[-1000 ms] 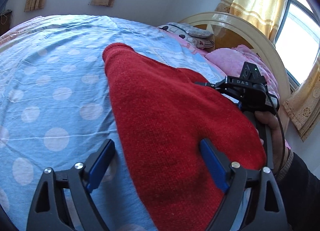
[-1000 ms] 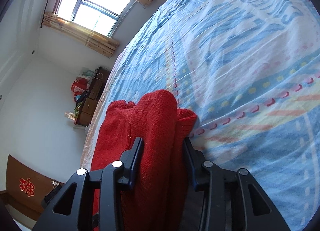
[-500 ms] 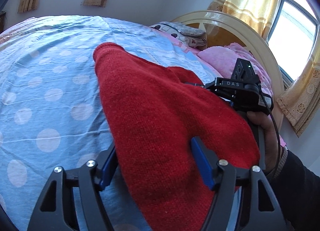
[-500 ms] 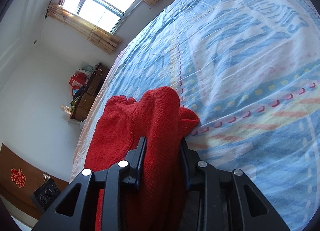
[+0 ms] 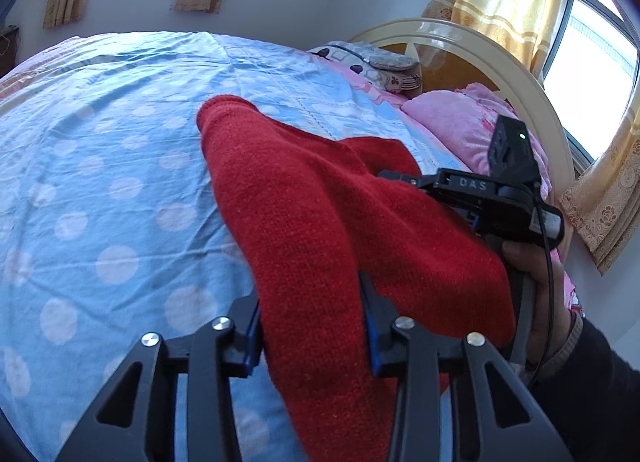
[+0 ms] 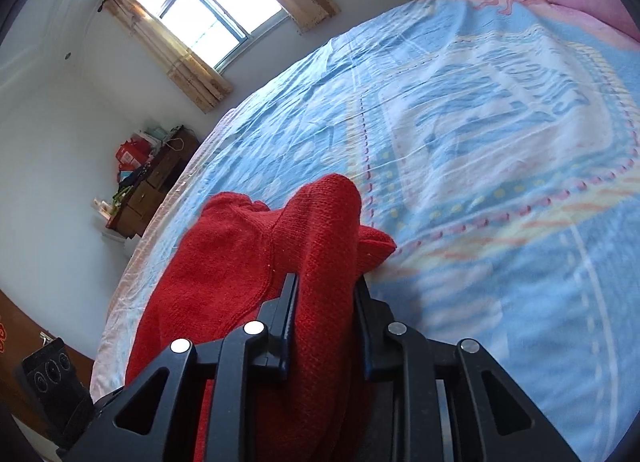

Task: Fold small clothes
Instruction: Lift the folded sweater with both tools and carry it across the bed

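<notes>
A red knitted garment (image 5: 320, 221) lies on the blue bed sheet (image 5: 100, 181) and is lifted at its near edge. My left gripper (image 5: 312, 326) is shut on the garment's near edge, with the knit bunched between its blue pads. My right gripper (image 6: 326, 318) is shut on another fold of the same garment (image 6: 240, 262). In the left wrist view the right gripper's black body (image 5: 492, 197) and the hand that holds it sit at the garment's right side.
The bed sheet (image 6: 500, 141) spreads wide beyond the garment. Pink pillows (image 5: 460, 117) and a curved headboard (image 5: 500, 57) are at the far right. A dresser (image 6: 152, 185) stands by the far wall beside the bed.
My left gripper has closed from wide open onto the garment's near edge. The right gripper has kept its hold and shifted slightly.
</notes>
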The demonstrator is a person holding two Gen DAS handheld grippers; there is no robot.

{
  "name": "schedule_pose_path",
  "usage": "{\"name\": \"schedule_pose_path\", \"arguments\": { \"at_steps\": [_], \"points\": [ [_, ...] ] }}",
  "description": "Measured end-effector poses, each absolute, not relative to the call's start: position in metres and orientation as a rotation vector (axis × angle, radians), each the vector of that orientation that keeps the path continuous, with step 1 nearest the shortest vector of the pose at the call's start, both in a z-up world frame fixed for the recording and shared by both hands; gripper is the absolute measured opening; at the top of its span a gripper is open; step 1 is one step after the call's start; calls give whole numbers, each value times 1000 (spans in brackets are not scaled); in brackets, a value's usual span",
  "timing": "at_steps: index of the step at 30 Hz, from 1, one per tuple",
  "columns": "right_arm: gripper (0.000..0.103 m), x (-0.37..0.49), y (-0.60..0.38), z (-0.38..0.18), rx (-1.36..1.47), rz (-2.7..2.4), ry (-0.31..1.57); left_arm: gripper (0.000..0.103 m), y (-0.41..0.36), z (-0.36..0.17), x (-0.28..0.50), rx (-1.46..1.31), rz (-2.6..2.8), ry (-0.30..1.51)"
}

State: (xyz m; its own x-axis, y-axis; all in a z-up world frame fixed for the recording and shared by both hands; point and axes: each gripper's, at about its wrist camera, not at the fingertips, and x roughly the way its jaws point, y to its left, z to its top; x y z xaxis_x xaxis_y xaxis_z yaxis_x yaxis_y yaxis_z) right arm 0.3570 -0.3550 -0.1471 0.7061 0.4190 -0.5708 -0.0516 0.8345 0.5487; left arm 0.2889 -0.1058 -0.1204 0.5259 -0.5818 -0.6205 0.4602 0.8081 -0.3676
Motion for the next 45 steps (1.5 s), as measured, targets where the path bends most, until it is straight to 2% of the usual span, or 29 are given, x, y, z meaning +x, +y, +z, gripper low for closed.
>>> {"name": "schedule_pose_path", "arguments": {
  "at_steps": [11, 23, 45],
  "points": [
    [25, 297, -336, -149, 651, 352, 703, 38, -84, -99, 242, -123, -609, 787],
    [24, 259, -268, -129, 583, 446, 702, 38, -46, -83, 196, -126, -567, 743],
    [22, 265, -134, -116, 494, 633, 767, 38, 42, -69, 160, -89, -406, 697]
  ]
}}
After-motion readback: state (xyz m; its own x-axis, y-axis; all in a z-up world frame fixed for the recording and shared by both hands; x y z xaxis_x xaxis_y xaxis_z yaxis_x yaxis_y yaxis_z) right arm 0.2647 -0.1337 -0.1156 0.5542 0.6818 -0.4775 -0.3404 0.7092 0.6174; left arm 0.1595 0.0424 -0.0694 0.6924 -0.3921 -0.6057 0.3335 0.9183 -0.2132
